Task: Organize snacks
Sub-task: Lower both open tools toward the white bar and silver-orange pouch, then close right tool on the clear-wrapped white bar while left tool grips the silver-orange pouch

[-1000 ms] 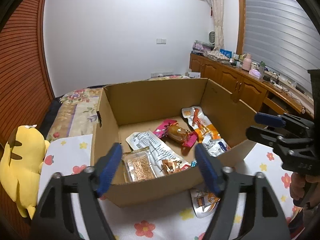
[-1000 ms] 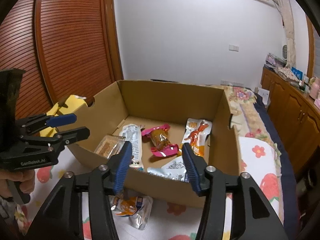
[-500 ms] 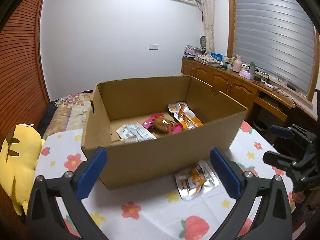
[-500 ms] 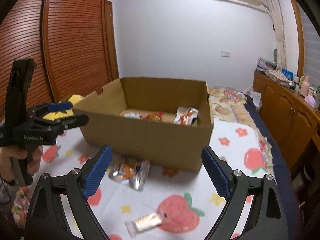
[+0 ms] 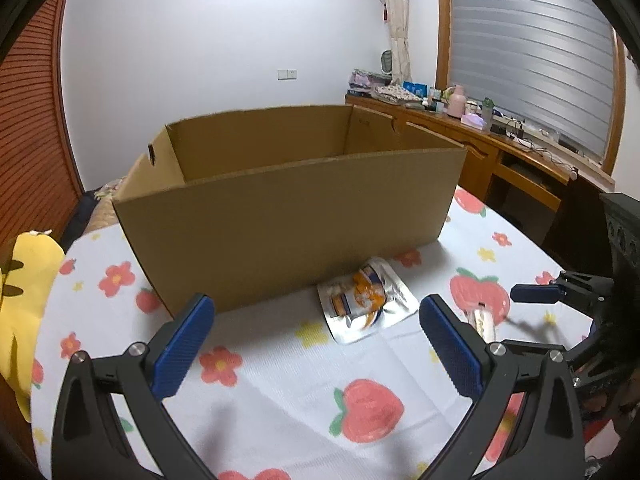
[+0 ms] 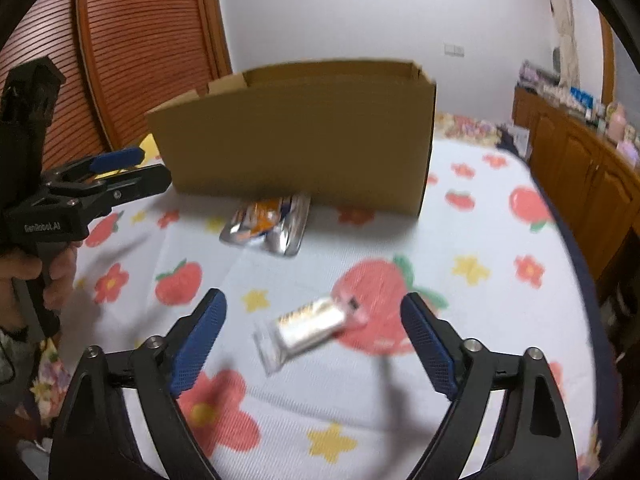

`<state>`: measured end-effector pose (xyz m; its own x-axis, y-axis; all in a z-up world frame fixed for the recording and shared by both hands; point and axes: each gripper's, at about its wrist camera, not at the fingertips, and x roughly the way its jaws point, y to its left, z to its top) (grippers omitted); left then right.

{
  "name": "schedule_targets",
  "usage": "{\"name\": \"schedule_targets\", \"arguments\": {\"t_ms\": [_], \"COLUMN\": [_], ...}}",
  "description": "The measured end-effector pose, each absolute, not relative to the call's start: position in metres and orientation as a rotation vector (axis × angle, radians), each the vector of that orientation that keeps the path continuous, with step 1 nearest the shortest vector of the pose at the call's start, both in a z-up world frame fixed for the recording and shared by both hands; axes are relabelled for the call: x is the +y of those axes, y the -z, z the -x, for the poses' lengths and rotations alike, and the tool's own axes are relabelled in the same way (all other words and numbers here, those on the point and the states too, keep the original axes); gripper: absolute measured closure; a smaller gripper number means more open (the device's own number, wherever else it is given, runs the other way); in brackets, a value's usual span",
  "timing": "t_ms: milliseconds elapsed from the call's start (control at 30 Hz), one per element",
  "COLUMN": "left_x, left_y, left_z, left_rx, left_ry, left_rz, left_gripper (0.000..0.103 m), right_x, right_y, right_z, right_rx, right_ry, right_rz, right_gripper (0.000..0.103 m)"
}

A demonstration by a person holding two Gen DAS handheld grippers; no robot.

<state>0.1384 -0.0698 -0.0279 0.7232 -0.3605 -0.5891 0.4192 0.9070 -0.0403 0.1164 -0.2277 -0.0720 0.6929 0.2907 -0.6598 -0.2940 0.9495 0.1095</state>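
An open cardboard box (image 5: 292, 208) (image 6: 296, 132) stands on the flowered tablecloth, and its front wall hides whatever is inside. A silver and orange snack pouch (image 5: 366, 304) (image 6: 268, 224) lies flat against the foot of the box. A small silver snack bar (image 6: 308, 324) (image 5: 484, 322) lies nearer, on a printed strawberry. My left gripper (image 5: 315, 304) (image 6: 148, 168) is open and empty, low over the cloth, short of the pouch. My right gripper (image 6: 314, 298) (image 5: 520, 316) hovers above the bar with its jaws closing. The bar shows between the fingers, untouched.
A yellow plush toy (image 5: 20, 300) sits off the table's left edge. A wooden sideboard (image 5: 480, 140) loaded with small items runs along the right wall under the blinds. A slatted wooden door (image 6: 140, 60) is at the back left. A hand (image 6: 52, 276) holds the left gripper's handle.
Both grippers drew back from above the box and sank toward the tablecloth. Both sets of jaws spread wider. The snacks in the box dropped from sight and the small bar came into view.
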Motion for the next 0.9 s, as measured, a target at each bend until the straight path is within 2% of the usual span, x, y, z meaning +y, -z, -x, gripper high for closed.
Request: {"name": "schedule_targets", "arguments": {"t_ms": [100, 500, 600, 633, 800, 900], "left_x": [-0.070, -0.071, -0.079, -0.083, -0.099, -0.112], "left_y": [0.032, 0.042, 0.041, 0.041, 0.039, 0.039], "left_z": [-0.137, -0.140, -0.142, -0.143, -0.153, -0.161], "left_rx": [0.640, 0.667, 0.669, 0.668, 0.681, 0.694], "left_ry": [0.431, 0.426, 0.443, 0.451, 0.492, 0.516], "left_rz": [-0.087, -0.104, -0.139, -0.151, -0.201, -0.238], "left_gripper": [0.000, 0.001, 0.001, 0.002, 0.002, 0.006], "right_x": [-0.229, -0.221, -0.219, -0.218, -0.230, -0.241], "right_y": [0.081, 0.091, 0.090, 0.090, 0.090, 0.087], "right_z": [-0.115, -0.125, -0.129, -0.129, -0.127, -0.129], "right_rx": [0.772, 0.835, 0.853, 0.852, 0.852, 0.846], "right_ry": [-0.341, -0.329, -0.310, -0.303, -0.291, -0.282], "right_rz": [-0.030, -0.052, -0.017, 0.002, 0.027, 0.028], "right_gripper": [0.021, 0.049, 0.070, 0.083, 0.083, 0.083]}}
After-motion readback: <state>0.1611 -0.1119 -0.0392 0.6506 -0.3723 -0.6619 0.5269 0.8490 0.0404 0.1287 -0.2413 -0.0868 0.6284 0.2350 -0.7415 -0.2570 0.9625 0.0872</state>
